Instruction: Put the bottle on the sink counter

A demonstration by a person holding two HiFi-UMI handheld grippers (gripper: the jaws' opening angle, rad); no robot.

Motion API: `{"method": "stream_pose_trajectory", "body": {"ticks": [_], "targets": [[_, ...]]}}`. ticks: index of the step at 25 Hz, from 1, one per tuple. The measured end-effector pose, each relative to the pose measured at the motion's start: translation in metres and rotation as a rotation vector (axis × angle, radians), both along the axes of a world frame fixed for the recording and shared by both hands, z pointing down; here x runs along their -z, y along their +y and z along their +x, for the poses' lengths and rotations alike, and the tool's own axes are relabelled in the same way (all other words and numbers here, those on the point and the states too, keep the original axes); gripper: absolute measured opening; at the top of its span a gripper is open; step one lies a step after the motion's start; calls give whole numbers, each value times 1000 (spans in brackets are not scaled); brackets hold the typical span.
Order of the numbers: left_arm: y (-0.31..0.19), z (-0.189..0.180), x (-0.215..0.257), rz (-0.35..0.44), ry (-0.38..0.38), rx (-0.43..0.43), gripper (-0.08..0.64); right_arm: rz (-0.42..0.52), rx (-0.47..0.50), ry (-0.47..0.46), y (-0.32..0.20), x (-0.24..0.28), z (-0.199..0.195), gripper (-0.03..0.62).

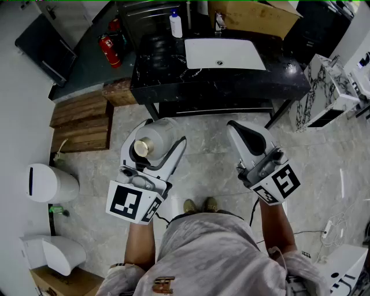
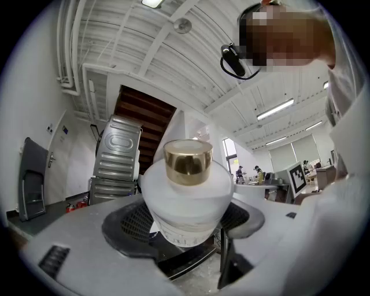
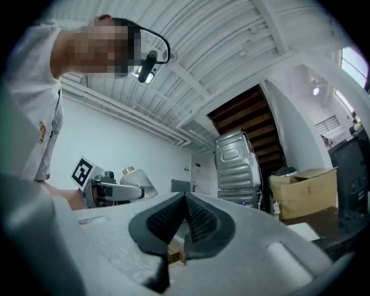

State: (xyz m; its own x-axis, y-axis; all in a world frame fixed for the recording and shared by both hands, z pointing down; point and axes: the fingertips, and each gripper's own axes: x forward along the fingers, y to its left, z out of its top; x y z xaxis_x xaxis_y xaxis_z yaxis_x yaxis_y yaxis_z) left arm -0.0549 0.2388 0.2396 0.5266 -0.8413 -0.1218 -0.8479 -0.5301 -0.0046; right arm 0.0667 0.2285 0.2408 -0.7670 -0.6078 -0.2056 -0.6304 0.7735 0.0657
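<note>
A white bottle (image 1: 155,140) with a gold cap (image 2: 188,161) is held upright in my left gripper (image 1: 162,134), which is shut on its body low in front of the person. In the left gripper view the dark pads (image 2: 130,222) press on both sides of the bottle (image 2: 185,202). The black marble sink counter (image 1: 167,69) with its white basin (image 1: 224,54) lies ahead, well beyond both grippers. My right gripper (image 1: 237,126) hangs to the right, shut with nothing in it; its fingertips (image 3: 185,199) meet. The right gripper view also catches the bottle (image 3: 136,179) at the left.
On the counter's back edge stand a white pump bottle (image 1: 176,25) and a cardboard box (image 1: 254,17). A red fire extinguisher (image 1: 110,50) and wooden steps (image 1: 81,121) are at the left. A white bin (image 1: 49,183) stands left, and a marble block (image 1: 324,89) right.
</note>
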Motion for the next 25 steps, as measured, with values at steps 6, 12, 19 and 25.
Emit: {"method": "stream_pose_trajectory", "body": {"ticks": [6,12,19,25], "targets": [[-4,6,2,1,-2,1,325,-3,10,-27,-4,5,6,0],[-11,14,2,3,-17,16,325,4,22,-26,-12,4,13,0],[-27,29,3,1,-33,52,325,13,59,-33,-27,5,28,0],[-45,39,-3,-13,-40,88,325,18,91,-33,-42,-1,45,0]]}}
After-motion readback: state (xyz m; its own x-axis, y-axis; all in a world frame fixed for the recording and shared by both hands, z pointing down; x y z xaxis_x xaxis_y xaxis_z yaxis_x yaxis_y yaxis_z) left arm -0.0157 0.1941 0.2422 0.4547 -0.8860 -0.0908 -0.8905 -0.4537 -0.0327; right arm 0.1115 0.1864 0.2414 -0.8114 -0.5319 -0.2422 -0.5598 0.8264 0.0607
